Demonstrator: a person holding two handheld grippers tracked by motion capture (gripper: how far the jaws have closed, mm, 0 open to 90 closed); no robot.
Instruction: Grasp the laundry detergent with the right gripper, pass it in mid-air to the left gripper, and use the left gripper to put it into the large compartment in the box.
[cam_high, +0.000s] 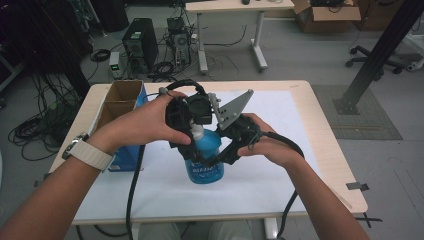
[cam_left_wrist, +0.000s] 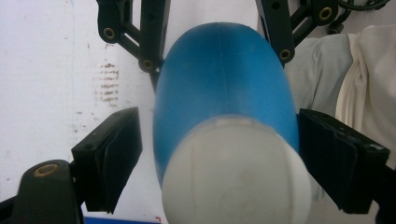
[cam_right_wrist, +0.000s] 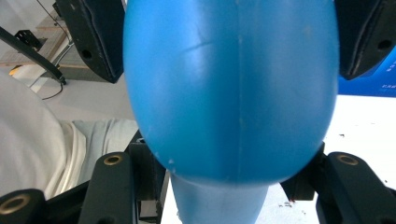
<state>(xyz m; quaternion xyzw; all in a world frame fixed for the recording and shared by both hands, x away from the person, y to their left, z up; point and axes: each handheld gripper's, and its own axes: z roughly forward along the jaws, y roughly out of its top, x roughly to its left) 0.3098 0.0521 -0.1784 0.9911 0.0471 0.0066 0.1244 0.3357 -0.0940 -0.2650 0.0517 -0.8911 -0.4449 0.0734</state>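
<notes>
A blue bottle (cam_high: 204, 169) with a white cap (cam_high: 197, 133) stands upright on the white sheet in the middle of the table. My right gripper (cam_high: 212, 156) comes in from the right, shut on the bottle's body; in the right gripper view the blue bottle (cam_right_wrist: 231, 93) sits wedged between both pads (cam_right_wrist: 95, 39). My left gripper (cam_high: 194, 134) reaches down over the top. In the left gripper view the white cap (cam_left_wrist: 233, 182) lies between its jaws: the right pad (cam_left_wrist: 334, 161) is against it, while the left pad (cam_left_wrist: 112, 158) stands a little apart.
An open cardboard box (cam_high: 120, 102) with a blue side stands at the table's left, near my left wrist. The white sheet (cam_high: 285, 145) covers most of the tabletop. Cables trail from both grippers over the table's near edge (cam_high: 225, 217).
</notes>
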